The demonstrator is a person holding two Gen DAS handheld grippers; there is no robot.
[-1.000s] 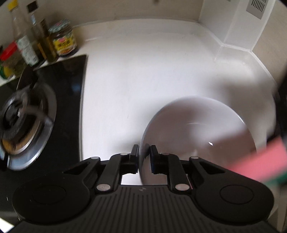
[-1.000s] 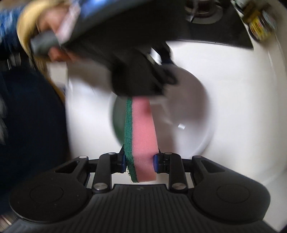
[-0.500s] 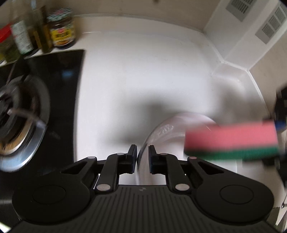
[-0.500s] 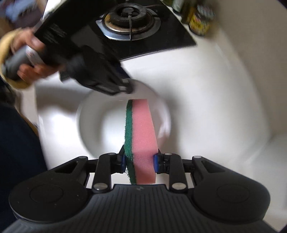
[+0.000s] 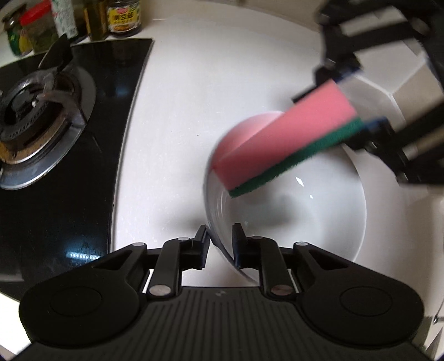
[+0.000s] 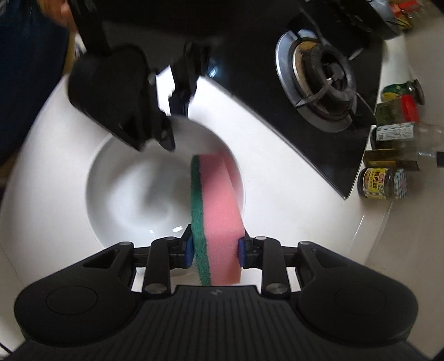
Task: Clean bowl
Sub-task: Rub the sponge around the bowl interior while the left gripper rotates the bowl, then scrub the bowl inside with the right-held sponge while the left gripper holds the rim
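Note:
A white bowl stands on the white counter. My left gripper is shut on its near rim, one finger inside and one outside. It also shows in the right wrist view, at the bowl's far rim. My right gripper is shut on a pink sponge with a green scrub side. The sponge reaches from the right into the bowl, its far end against the inner wall on the stove side.
A black glass gas stove with a burner lies left of the bowl. Several jars and bottles stand behind the stove by the wall. White counter stretches behind the bowl to a tiled corner.
The sponge has moved from above the bowl's right side down into the bowl, toward its stove-side wall. My left gripper has kept its hold on the rim.

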